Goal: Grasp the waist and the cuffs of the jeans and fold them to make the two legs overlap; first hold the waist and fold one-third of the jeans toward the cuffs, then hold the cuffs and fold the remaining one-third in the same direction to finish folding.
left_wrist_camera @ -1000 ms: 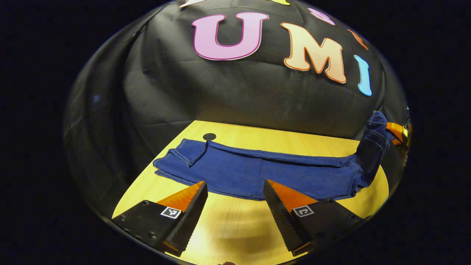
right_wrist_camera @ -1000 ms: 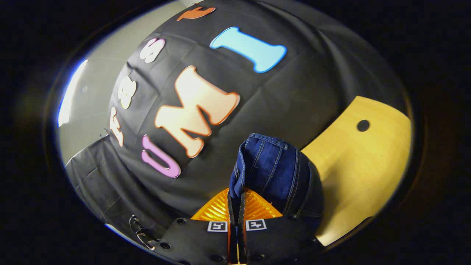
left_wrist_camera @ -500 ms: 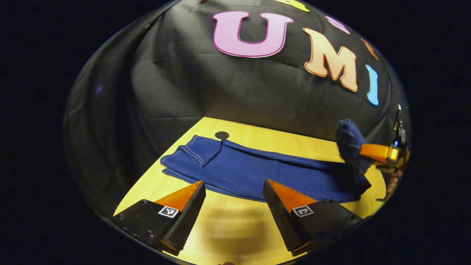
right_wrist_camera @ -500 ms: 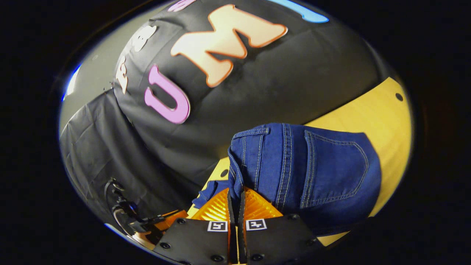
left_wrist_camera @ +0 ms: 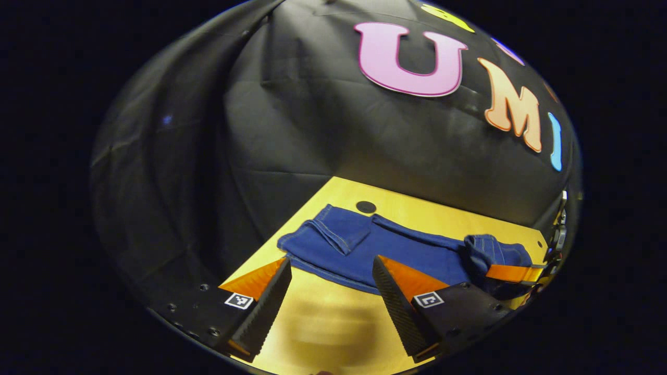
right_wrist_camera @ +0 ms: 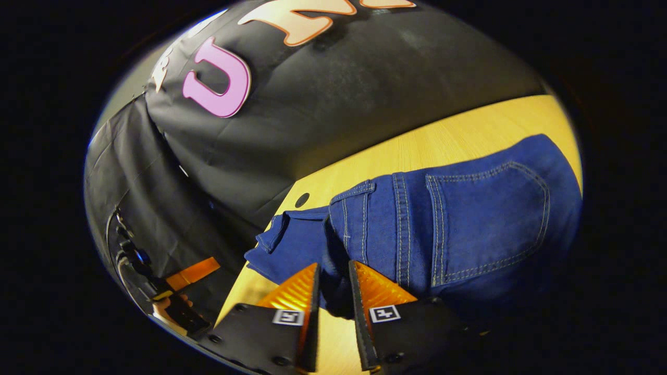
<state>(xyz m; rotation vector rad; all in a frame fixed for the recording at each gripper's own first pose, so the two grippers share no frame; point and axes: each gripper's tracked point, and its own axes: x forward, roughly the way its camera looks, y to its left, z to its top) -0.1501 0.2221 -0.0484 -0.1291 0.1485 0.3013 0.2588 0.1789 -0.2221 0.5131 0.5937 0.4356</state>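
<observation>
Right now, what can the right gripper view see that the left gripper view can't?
Right gripper view: the stitched back pocket of the blue denim jeans, close up, and the right gripper, fingers slightly apart around the waist. Left gripper view: the left gripper, wide open above the yellow wooden table, and the jeans' folded-over cuff at the far end. Both: the jeans, the table and its small round dark hole.
</observation>
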